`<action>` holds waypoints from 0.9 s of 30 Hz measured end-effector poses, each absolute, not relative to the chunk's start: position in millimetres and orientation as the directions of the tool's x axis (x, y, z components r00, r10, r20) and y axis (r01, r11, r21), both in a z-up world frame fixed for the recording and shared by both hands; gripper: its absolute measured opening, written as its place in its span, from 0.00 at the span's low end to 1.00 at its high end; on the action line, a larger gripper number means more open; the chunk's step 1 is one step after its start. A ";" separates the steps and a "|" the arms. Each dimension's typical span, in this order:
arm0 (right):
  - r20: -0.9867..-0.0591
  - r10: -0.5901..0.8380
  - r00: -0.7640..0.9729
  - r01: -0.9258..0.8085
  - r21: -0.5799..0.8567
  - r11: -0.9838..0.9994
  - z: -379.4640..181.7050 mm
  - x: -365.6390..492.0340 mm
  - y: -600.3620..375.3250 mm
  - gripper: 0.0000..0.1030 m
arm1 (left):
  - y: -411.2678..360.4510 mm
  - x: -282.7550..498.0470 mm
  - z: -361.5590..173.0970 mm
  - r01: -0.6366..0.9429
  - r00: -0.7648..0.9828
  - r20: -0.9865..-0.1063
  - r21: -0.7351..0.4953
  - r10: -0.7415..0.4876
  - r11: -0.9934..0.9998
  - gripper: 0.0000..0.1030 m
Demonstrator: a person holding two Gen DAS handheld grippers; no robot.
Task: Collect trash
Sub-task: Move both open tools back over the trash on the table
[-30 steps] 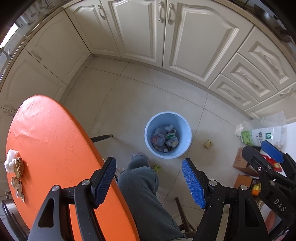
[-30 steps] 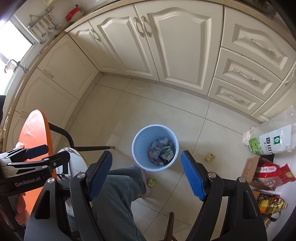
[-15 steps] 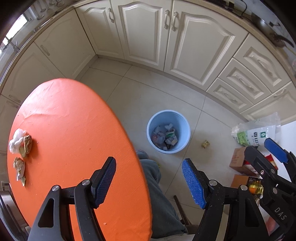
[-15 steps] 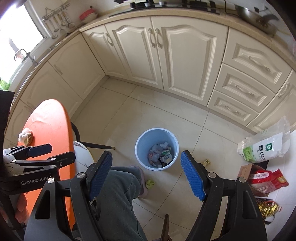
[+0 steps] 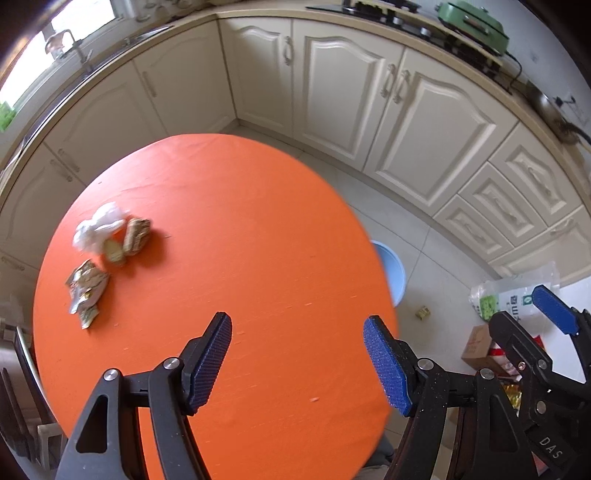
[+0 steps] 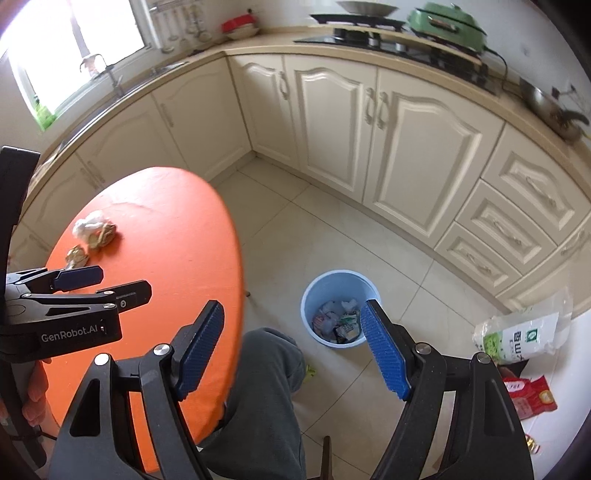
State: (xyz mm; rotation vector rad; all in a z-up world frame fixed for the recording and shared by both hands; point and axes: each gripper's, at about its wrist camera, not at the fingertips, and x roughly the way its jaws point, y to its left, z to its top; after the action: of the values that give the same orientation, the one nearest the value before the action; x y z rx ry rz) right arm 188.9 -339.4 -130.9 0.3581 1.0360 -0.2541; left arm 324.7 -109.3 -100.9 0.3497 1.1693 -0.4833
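Note:
A round orange table (image 5: 240,258) carries a crumpled white tissue (image 5: 98,227), brown scraps (image 5: 135,236) and a torn wrapper (image 5: 85,286) at its left side. My left gripper (image 5: 297,362) hangs open and empty above the table's near part. A blue bin (image 6: 340,317) holding several pieces of trash stands on the floor; only its rim (image 5: 391,269) shows past the table in the left wrist view. My right gripper (image 6: 291,350) is open and empty, above a person's grey trouser leg (image 6: 262,398) and the bin. The trash pile (image 6: 94,230) also shows on the table there.
Cream cabinets (image 6: 369,122) wrap the corner under a counter with a hob and a green appliance (image 6: 447,22). Small scraps (image 5: 423,312) (image 6: 309,370) lie on the tiled floor. Food bags and a box (image 6: 517,339) crowd the right. A dark chair (image 5: 22,380) stands at the table's left.
Both grippers have risen and swung left; the table now fills the left wrist view and hides most of the bin. Both stayed open and empty.

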 end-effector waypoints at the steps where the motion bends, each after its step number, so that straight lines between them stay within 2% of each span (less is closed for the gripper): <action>1: -0.871 -0.033 0.491 0.359 0.167 0.918 -128.9 191.3 -330.8 0.76 | -98.3 325.4 -96.9 0.521 0.310 -0.933 0.007 -0.182 0.853 0.68; 7: -0.875 0.013 0.484 0.242 0.148 0.959 -126.0 219.2 -268.5 0.76 | -19.1 335.0 -85.5 0.416 0.347 -0.921 -0.017 -0.175 0.909 0.69; 17: -0.903 0.123 0.411 0.024 0.145 0.989 -148.9 287.4 -166.7 0.76 | 108.3 347.4 -99.7 0.194 0.332 -0.937 -0.042 -0.106 0.980 0.69; 27: -0.916 0.165 0.365 -0.075 0.147 0.986 -156.4 354.5 -112.0 0.76 | 186.3 380.2 -97.5 0.028 0.307 -0.946 -0.101 -0.105 0.994 0.69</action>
State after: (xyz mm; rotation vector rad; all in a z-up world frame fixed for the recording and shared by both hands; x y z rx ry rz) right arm 354.5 -112.0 -156.4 0.0849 1.1874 0.1546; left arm 380.2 186.3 -97.5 -0.0701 1.2555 -0.0880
